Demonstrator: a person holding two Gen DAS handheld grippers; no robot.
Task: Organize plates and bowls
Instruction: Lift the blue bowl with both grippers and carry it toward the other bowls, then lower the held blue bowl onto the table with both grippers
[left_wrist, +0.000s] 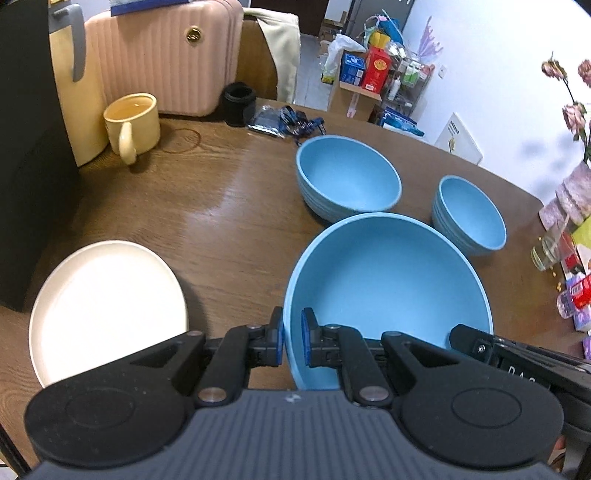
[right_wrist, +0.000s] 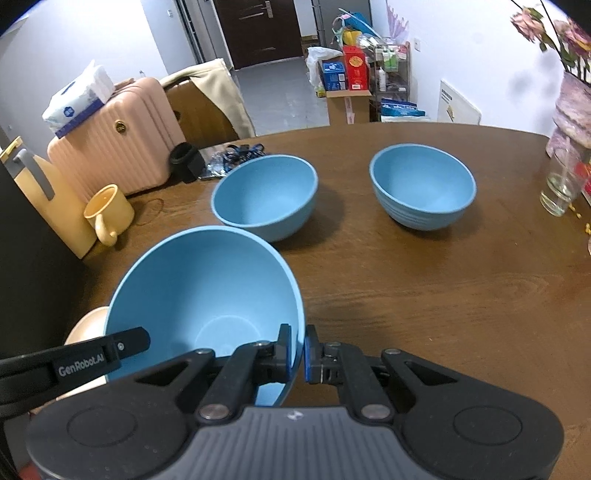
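Blue big bowl (left_wrist: 388, 280) is pinched at opposite rims by our left gripper (left_wrist: 292, 338) and right gripper (right_wrist: 296, 352) (both clamped), white plate (left_wrist: 107, 306) sitting lower left.

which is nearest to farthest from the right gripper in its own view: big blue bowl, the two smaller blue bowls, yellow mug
1. Big blue bowl: its rim sits between the right gripper fingers.
2. Middle blue bowl: just behind the big one, centre-left.
3. Right blue bowl and yellow mug: bowl far right, mug far left by the pink suitcase; too close to call.
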